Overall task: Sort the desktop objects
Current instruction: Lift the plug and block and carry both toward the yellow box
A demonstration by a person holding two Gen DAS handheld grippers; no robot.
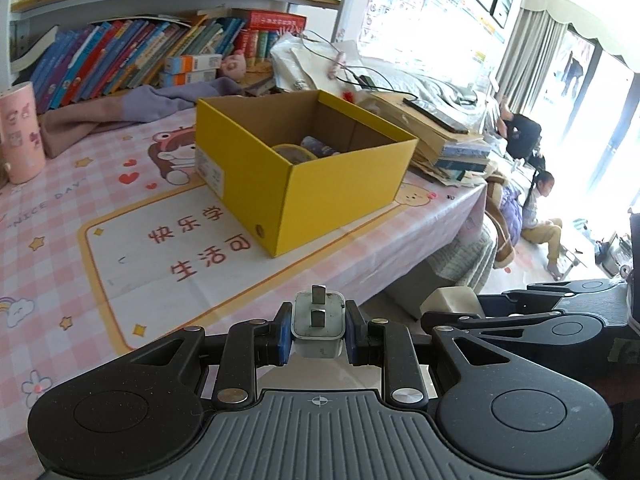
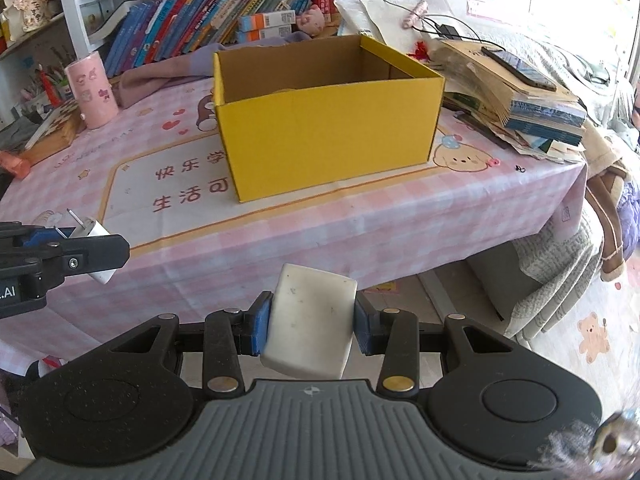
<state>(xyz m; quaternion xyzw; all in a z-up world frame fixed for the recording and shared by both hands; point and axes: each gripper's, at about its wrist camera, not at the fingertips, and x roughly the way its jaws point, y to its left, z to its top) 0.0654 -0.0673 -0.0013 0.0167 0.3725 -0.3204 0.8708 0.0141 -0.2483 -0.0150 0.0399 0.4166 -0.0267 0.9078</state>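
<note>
My left gripper point(image 1: 318, 332) is shut on a white plug adapter point(image 1: 318, 322), its two metal prongs pointing forward, over the near edge of the table. From the right wrist view the same adapter point(image 2: 98, 240) shows at the left, in the left gripper point(image 2: 70, 246). My right gripper point(image 2: 310, 326) is shut on a white rounded block point(image 2: 310, 320), off the table's front edge. The same block point(image 1: 450, 300) shows at the right of the left view. An open yellow cardboard box point(image 1: 304, 168) point(image 2: 328, 120) stands mid-table ahead of both grippers, with tape rolls point(image 1: 304, 150) inside.
A pink checked tablecloth point(image 2: 360, 224) covers the table. A pink cylinder cup point(image 2: 92, 90) stands at the left. Books point(image 2: 200, 20) line the back, and a paper stack with a phone point(image 2: 516, 96) lies right of the box. A person point(image 1: 540, 216) sits on the floor at the right.
</note>
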